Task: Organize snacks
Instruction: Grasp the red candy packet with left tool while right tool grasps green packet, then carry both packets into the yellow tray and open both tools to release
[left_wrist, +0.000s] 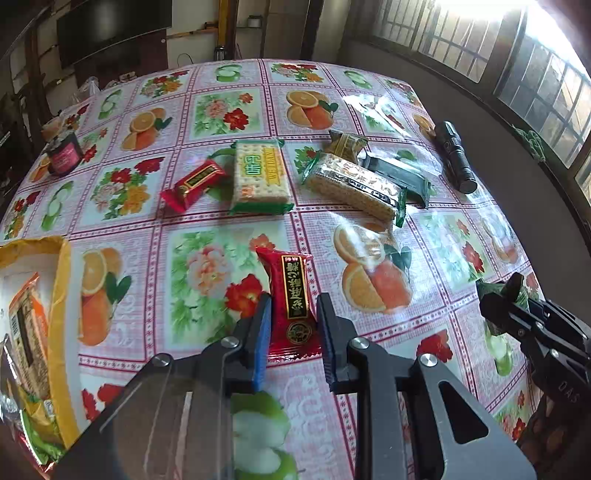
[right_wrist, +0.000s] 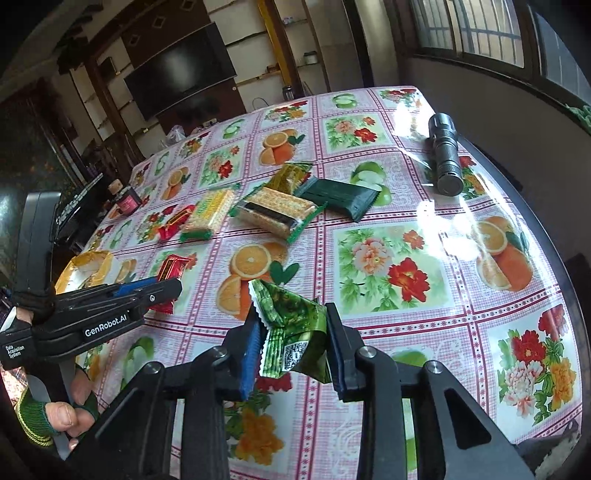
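My left gripper (left_wrist: 293, 317) is shut on a red snack packet (left_wrist: 293, 299), held just above the table; it also shows in the right wrist view (right_wrist: 171, 271). My right gripper (right_wrist: 291, 332) is shut on a crumpled green snack packet (right_wrist: 295, 332), lifted off the table; that gripper appears at the right of the left wrist view (left_wrist: 508, 295). A yellow box (left_wrist: 40, 317) with snacks inside lies at the left edge. Further out lie another red packet (left_wrist: 194, 183), a cracker pack (left_wrist: 258, 177), a wafer pack (left_wrist: 354, 186), a dark green bar (left_wrist: 400, 175) and a small olive packet (left_wrist: 345, 142).
A black flashlight (left_wrist: 454, 157) lies near the table's right edge, seen also in the right wrist view (right_wrist: 445, 158). A dark jar with a pink label (left_wrist: 64, 153) stands at the far left. The floral tablecloth (left_wrist: 207, 273) covers the table.
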